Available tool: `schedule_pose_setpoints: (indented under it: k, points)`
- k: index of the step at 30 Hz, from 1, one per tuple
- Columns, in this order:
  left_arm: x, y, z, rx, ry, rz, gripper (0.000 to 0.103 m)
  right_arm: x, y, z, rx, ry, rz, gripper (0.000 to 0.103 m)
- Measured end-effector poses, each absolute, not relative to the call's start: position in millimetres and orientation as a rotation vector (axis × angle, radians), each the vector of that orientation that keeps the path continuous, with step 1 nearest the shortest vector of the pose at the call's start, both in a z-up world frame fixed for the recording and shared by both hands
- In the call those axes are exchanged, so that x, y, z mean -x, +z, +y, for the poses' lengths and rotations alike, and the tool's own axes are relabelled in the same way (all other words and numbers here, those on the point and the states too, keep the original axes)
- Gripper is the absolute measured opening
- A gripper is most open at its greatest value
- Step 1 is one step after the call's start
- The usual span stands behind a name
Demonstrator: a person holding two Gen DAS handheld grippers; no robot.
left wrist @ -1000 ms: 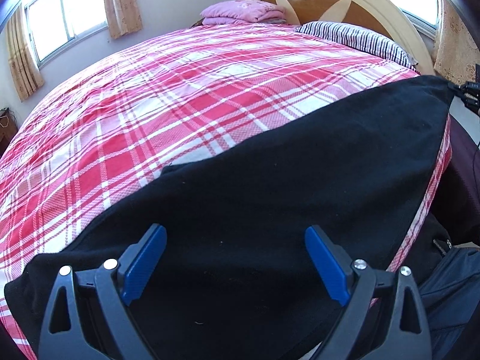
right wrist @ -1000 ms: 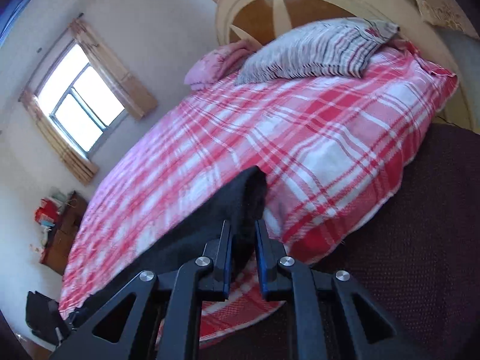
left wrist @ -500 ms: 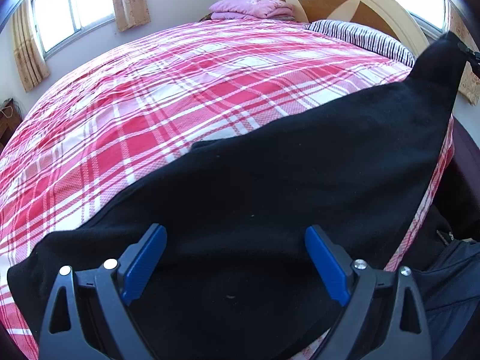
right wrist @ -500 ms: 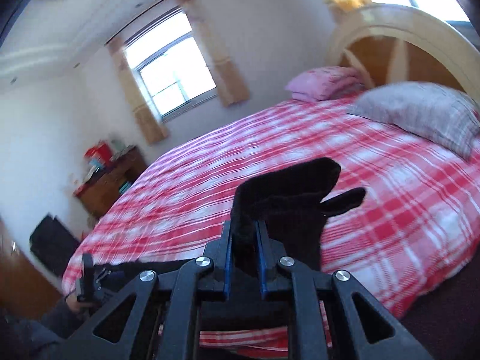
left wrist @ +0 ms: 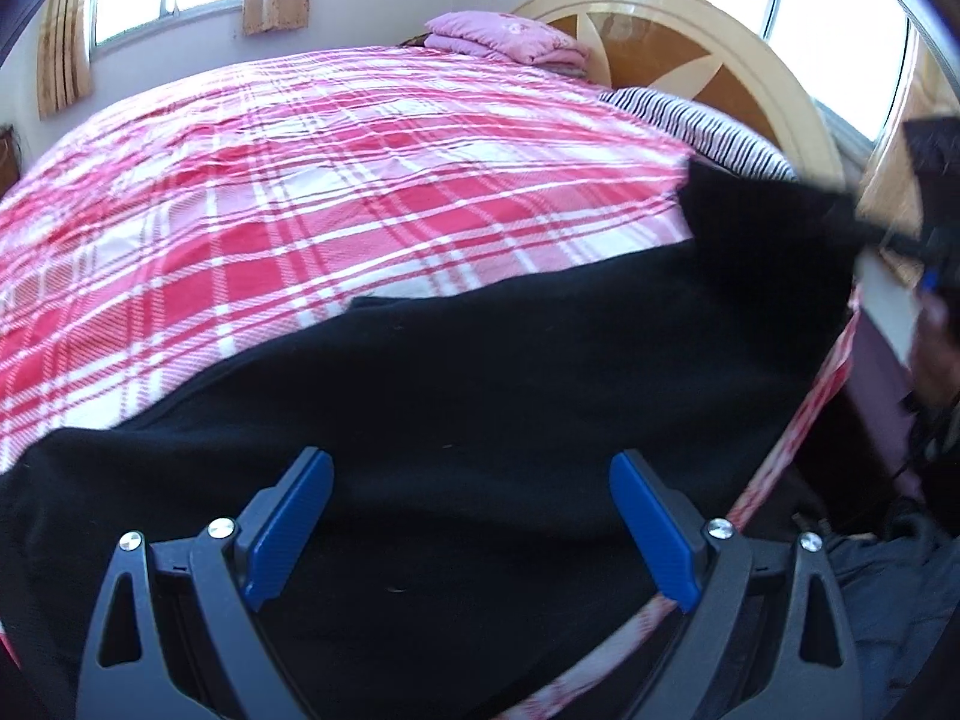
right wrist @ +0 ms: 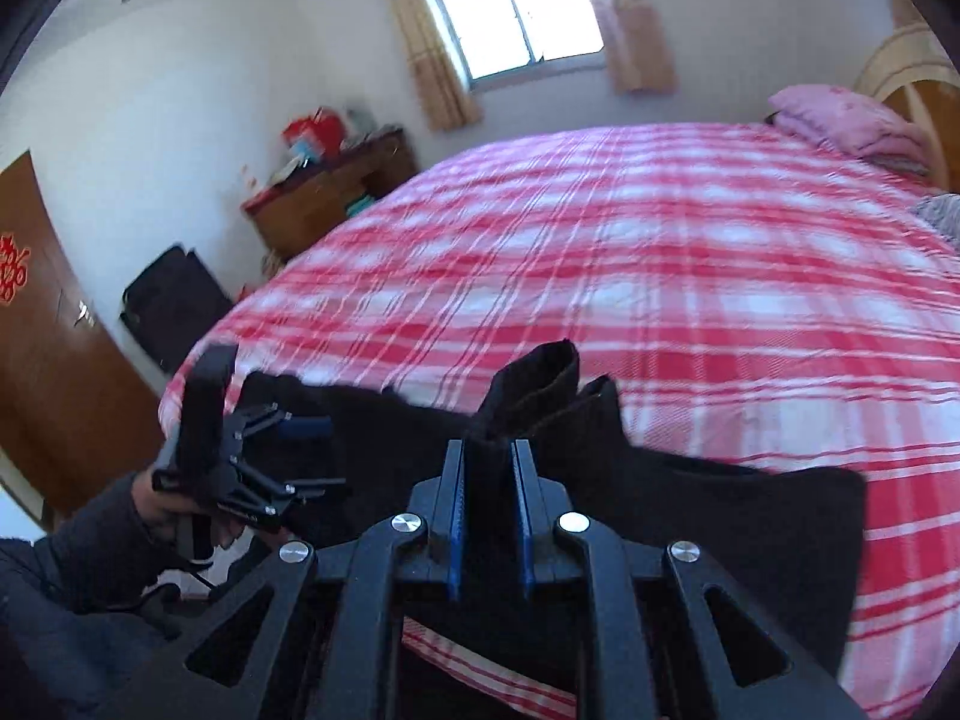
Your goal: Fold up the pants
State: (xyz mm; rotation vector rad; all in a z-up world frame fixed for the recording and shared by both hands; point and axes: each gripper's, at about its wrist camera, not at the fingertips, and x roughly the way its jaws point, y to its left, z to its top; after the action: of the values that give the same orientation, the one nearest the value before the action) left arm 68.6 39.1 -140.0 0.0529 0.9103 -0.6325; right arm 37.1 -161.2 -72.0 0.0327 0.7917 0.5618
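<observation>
Black pants (left wrist: pixel 480 408) spread along the near edge of the plaid bed (left wrist: pixel 300 180), long axis crosswise before both grippers. Right gripper (right wrist: pixel 489 510) nearer, clamped narrow on a bunched, lifted end. Left gripper (left wrist: pixel 471 531) wide over flat cloth, gripping nothing.

In the left wrist view the black pants (left wrist: pixel 480 420) run off the bottom and left edges, so their full outline cannot be told. The right gripper (left wrist: pixel 927 276) is a blurred dark shape cut by the right edge there. In the right wrist view the striped pillow (right wrist: pixel 942 213) is clipped at the right edge, and the items on the wooden dresser (right wrist: pixel 336 180) are too blurred to name.
</observation>
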Motion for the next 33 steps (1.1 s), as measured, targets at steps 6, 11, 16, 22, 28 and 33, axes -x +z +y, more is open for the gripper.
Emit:
schedule_pose_setpoints:
  k: [6, 11, 16, 22, 28, 33]
  points:
    - [-67, -138, 23, -0.001, -0.695, 0.93, 0.096, -35, -134, -114, 0.195, 0.584, 0.945, 0.015]
    - [-69, -133, -5, 0.008, -0.767, 0.938, 0.095, -29, -134, -132, 0.165, 0.62, 0.976, 0.027]
    - [-72, -126, -38, 0.028, -0.844, 0.956, 0.088, -19, -109, -178, 0.062, 0.616, 0.921, 0.047]
    - [-82, -129, -74, 0.049, -0.873, 1.012, 0.068, -16, -101, -219, 0.031, 0.52, 0.882, 0.047]
    - [-90, -132, -77, 0.112, -0.859, 1.006, 0.068, -16, -105, -216, 0.028, 0.517, 0.871, 0.047]
    - [-98, -132, -50, 0.191, -0.802, 0.991, 0.068, -3, -120, -161, 0.235, 0.56, 0.875, 0.047]
